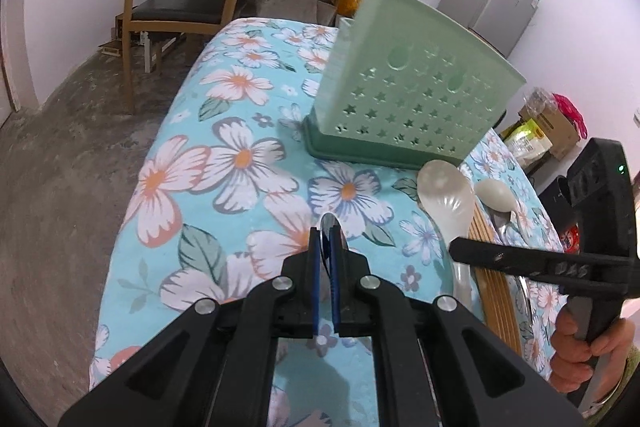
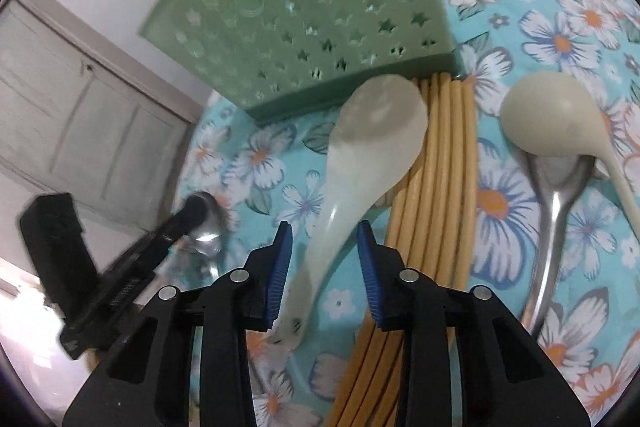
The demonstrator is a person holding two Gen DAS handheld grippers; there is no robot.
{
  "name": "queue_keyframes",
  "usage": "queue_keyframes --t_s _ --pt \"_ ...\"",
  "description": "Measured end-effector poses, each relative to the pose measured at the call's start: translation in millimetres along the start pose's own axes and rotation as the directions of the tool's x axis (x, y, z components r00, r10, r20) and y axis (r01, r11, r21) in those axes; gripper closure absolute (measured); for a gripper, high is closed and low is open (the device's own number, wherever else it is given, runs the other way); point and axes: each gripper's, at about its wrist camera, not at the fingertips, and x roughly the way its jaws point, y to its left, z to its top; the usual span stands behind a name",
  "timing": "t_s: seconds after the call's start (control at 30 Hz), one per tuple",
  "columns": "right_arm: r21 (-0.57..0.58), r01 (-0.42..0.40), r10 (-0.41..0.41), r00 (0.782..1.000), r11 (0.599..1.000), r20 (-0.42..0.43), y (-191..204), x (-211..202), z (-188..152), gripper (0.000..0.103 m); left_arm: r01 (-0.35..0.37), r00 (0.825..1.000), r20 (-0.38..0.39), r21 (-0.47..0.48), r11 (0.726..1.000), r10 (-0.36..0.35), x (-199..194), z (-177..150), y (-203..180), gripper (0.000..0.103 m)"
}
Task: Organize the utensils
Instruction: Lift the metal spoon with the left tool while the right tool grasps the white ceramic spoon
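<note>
Left gripper (image 1: 327,247) fingers clamped on small steel spoon (image 1: 330,227), above the floral-cloth worktop (image 1: 240,163). Right gripper (image 2: 323,259) wide open, straddling translucent white plastic ladle spoon's (image 2: 360,151) handle, probably not touching yet. Next: close, lift, drop into the green star-perforated plastic caddy (image 1: 404,87).

Translucent spoon (image 2: 372,139) on chopsticks (image 2: 432,187), cream spoon (image 2: 560,119) overlapping steel spoon (image 2: 556,195), beside green holder (image 1: 408,87)

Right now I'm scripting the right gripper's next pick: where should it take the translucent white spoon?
Grip the translucent white spoon on its narrow handle, from above; the open right gripper already straddles it. The bowl is too wide and leans on the chopsticks.
</note>
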Motion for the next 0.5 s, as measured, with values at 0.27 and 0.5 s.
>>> queue_keyframes --t_s 0.27,0.5 --pt "-0.036 -0.025 0.024 0.999 0.999 -0.026 15 16 -3 0.093 -0.002 1.0 0.003 -0.034 0.999 0.002 1 -2 9 0.099" --pt "-0.018 -0.131 0.126 0.977 0.991 -0.171 16 5 -34 0.097 0.002 1.0 0.01 -0.038 0.999 -0.002 0 -2 9 0.099"
